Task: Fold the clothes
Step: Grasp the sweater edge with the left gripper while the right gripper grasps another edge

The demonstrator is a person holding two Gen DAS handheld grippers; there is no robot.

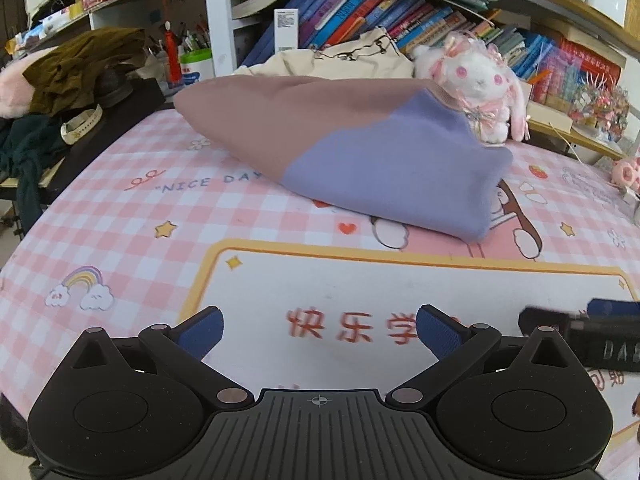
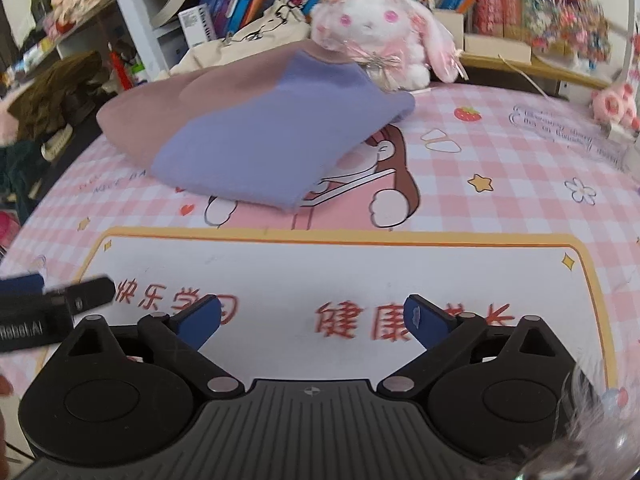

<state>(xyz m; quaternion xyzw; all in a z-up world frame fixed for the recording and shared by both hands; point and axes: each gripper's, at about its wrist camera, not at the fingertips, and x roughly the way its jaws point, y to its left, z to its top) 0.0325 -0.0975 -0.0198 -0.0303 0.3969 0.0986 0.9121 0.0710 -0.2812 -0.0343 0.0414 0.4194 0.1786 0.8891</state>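
A folded garment, dusty pink with a lilac part (image 1: 360,152), lies on the pink checked mat (image 1: 120,216), far of centre. It also shows in the right wrist view (image 2: 256,136). My left gripper (image 1: 320,330) is open and empty, low over the white panel of the mat, well short of the garment. My right gripper (image 2: 314,320) is open and empty too, beside it to the right. Each gripper shows at the edge of the other's view: the right one (image 1: 580,332), the left one (image 2: 52,304).
A white and pink plush rabbit (image 1: 480,84) sits just behind the garment. A cream cloth bag (image 1: 340,60) and shelves of books (image 1: 400,16) stand behind. An olive cloth heap (image 1: 80,68) and dark clothes (image 1: 28,152) lie at the left edge.
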